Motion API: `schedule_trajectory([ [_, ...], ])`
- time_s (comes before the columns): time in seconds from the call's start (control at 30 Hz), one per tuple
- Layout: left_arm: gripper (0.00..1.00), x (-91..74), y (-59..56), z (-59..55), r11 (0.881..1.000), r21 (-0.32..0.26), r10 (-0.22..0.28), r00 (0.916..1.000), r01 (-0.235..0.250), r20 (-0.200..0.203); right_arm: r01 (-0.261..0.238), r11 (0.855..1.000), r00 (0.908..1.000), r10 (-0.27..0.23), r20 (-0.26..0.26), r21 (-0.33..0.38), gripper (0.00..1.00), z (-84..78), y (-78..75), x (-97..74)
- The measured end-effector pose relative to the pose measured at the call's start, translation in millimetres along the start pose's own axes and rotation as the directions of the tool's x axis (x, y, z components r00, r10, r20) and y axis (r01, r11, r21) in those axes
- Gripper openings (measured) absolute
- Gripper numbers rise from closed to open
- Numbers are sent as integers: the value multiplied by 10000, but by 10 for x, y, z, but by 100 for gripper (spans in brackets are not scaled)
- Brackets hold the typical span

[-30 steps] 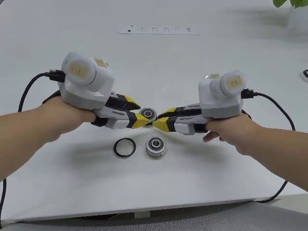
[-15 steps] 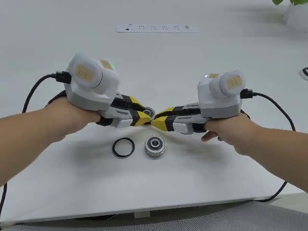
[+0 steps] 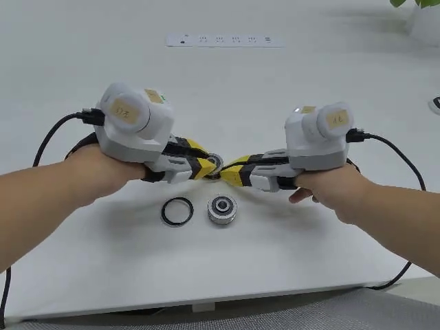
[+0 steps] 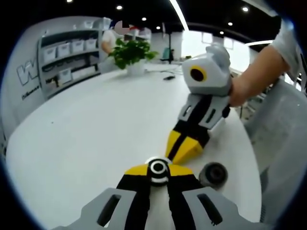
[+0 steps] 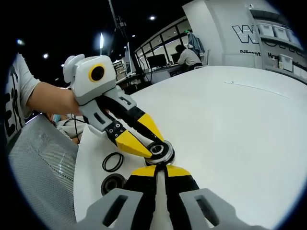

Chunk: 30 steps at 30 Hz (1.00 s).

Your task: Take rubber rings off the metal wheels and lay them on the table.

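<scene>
Above white tabletop (image 3: 289, 69): my left tool (image 3: 206, 167) clamps small metal wheel (image 4: 158, 168); right tool (image 5: 157, 168), pinched narrow, at its black rubber ring (image 5: 168, 152); I'd peel next.

A white power strip (image 3: 225, 40) lies flat, and a potted plant (image 4: 129, 53) stands near grey shelves (image 4: 67, 55).

counter (image 3: 289, 75): white | near side: black rubber ring (image 3: 177, 211) lying flat, metal wheel (image 3: 222, 208) just beside it | far side: white power strip (image 3: 225, 41)

Left gripper (image 3: 204, 167) and right gripper (image 3: 232, 173) meet at a raised metal wheel (image 3: 214, 163).
</scene>
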State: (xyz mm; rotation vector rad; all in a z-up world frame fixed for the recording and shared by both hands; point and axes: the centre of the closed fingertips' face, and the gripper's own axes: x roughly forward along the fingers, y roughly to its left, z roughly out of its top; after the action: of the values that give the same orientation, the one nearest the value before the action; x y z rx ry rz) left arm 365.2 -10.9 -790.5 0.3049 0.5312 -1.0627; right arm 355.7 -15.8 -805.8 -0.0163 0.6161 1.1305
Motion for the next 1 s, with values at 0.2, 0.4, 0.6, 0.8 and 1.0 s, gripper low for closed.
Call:
schedule_trajectory([
  [0.2,13,-12,-10,-11,10000,70,34,10000,-34,-12,155,9968,9991,-185,379,779,0,25,-57,-65],
  [0.4,12,-9,-29,-12,9999,66,118,9999,-118,-90,211,9912,9968,-309,733,1311,0,94,-79,-80],
  [0.6,12,-5,-31,-13,9993,169,339,9992,-336,-200,193,9873,9962,-323,803,1579,0,118,-73,-85],
  [0.8,12,-2,-36,-13,9986,272,469,9984,-461,-312,146,9853,9968,-277,750,1701,0,144,-30,-84],
  [1.0,12,-2,-44,-13,9981,313,540,9979,-528,-359,110,9890,9976,-209,658,1476,0,167,28,-69],
])
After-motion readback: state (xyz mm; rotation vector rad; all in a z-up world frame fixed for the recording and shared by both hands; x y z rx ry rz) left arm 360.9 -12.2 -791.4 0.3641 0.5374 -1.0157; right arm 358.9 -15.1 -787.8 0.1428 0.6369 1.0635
